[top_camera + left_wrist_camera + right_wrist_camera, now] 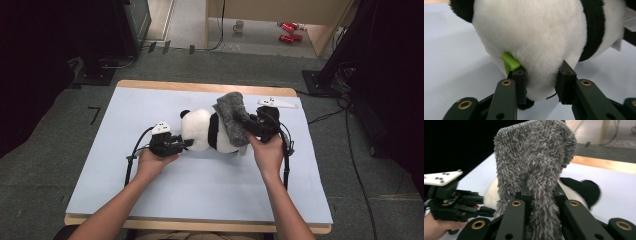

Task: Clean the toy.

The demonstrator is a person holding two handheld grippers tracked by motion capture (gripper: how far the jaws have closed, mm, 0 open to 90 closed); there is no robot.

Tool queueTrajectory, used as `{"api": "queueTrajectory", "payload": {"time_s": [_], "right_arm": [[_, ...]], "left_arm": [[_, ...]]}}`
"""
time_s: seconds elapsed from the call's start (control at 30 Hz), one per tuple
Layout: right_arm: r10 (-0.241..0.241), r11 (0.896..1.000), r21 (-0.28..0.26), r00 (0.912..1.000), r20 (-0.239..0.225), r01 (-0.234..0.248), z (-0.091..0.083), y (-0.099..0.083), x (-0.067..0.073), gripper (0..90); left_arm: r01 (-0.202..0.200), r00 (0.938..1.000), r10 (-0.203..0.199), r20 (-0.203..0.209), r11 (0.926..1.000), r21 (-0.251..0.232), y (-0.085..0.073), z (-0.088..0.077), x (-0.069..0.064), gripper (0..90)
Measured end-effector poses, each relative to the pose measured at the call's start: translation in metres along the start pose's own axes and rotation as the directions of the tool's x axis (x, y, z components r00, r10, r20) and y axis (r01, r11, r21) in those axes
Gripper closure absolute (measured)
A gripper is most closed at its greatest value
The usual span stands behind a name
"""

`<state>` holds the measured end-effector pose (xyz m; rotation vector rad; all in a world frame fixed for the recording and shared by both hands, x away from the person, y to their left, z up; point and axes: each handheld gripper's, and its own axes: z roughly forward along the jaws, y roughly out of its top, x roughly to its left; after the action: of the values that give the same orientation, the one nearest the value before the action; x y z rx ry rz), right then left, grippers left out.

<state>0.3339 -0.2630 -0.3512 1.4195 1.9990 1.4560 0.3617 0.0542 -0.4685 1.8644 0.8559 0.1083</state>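
Left gripper [186,144] level, low over the counter [200,185], clamped on plush panda [202,131] directly ahead. Right gripper [248,131] raised, angled inward, pinching grey fuzzy cloth [233,118], apparently draped over panda.

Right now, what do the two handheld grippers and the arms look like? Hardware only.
Both are black, boxy units. The left gripper carries a white plate on top, and a black cable loops from it. The right gripper has its own black cable running along the wrist. Close up, the jaws are dark angular links with brass-coloured pivot rings. Forearms are bare, no sleeves in view.
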Motion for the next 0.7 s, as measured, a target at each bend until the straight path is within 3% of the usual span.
{"api": "queueTrajectory", "payload": {"time_s": [0.1, 0.2, 0.3, 0.4, 0.57, 0.63, 0.7], "right_arm": [[-0.011, 1.0, 0.021, 0.9994, -0.033, 0.012, 0.005, 0.001, 0.012, 78.8], [0.001, 0.998, 0.055, 0.9956, -0.094, 0.004, 0.014, -0.002, 0.027, 78.7], [-0.013, 0.996, 0.089, 0.9925, -0.121, 0.024, 0.024, -0.006, 0.041, 78.7], [-0.028, 0.992, 0.118, 0.9903, -0.136, 0.045, 0.034, -0.012, 0.053, 78.5], [-0.028, 0.982, 0.181, 0.9886, -0.148, 0.055, 0.055, -0.027, 0.06, 78.5], [-0.052, 0.975, 0.209, 0.9896, -0.134, 0.079, 0.064, -0.035, 0.063, 78.3], [-0.112, 0.969, 0.208, 0.9883, -0.104, 0.132, 0.068, -0.04, 0.06, 78.2]], "left_arm": [[0.071, 0.9969, -0.072, 0.033, 0.9972, 0.025, 0.004, -0.006, -0.003, 69.5], [0.072, 0.9961, -0.074, 0.049, 0.9966, 0.04, 0.006, -0.011, -0.01, 71.4], [0.091, 0.9942, -0.094, 0.052, 0.9936, 0.067, 0.007, -0.019, -0.019, 71.1], [0.093, 0.9955, -0.094, 0.013, 0.993, 0.073, 0.003, -0.021, -0.028, 68.3], [0.105, 0.9943, -0.106, 0.014, 0.9932, 0.049, -0.001, -0.01, -0.039, 67.4], [0.078, 0.9969, -0.076, -0.019, 0.9944, 0.071, -0.001, -0.005, -0.044, 66.9], [0.096, 0.9954, -0.095, -0.016, 0.9924, 0.078, -0.003, -0.004, -0.043, 66.7]]}}
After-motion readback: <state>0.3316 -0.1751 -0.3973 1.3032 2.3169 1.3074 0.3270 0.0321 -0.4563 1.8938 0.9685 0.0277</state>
